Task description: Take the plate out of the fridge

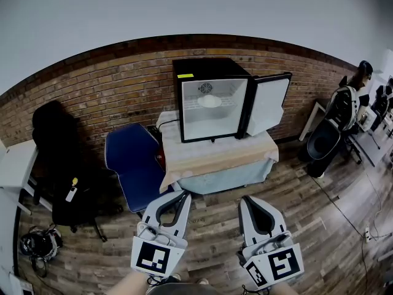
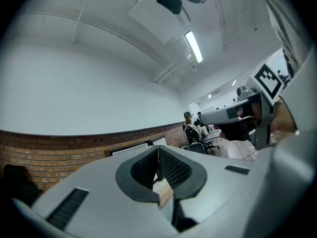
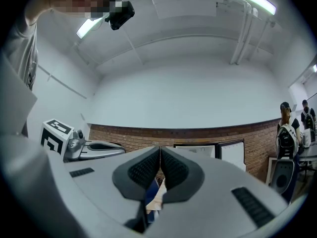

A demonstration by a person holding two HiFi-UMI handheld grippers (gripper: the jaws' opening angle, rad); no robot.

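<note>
A small black fridge (image 1: 209, 97) stands on a cloth-covered table (image 1: 215, 155), its door (image 1: 268, 103) swung open to the right. A white plate (image 1: 209, 101) lies on the wire shelf inside. My left gripper (image 1: 182, 195) and right gripper (image 1: 246, 199) hang low in the head view, well short of the table, both shut with nothing between the jaws. In the left gripper view the left gripper (image 2: 158, 148) has its pads together, tilted up toward the ceiling. The right gripper (image 3: 160, 149) is likewise shut, with the fridge (image 3: 208, 150) just behind its tips.
A blue chair (image 1: 132, 161) stands left of the table and a black office chair (image 1: 64, 165) further left. A white desk edge (image 1: 15, 165) sits at far left. People and chairs (image 1: 344, 118) are at the right. Wood floor lies between me and the table.
</note>
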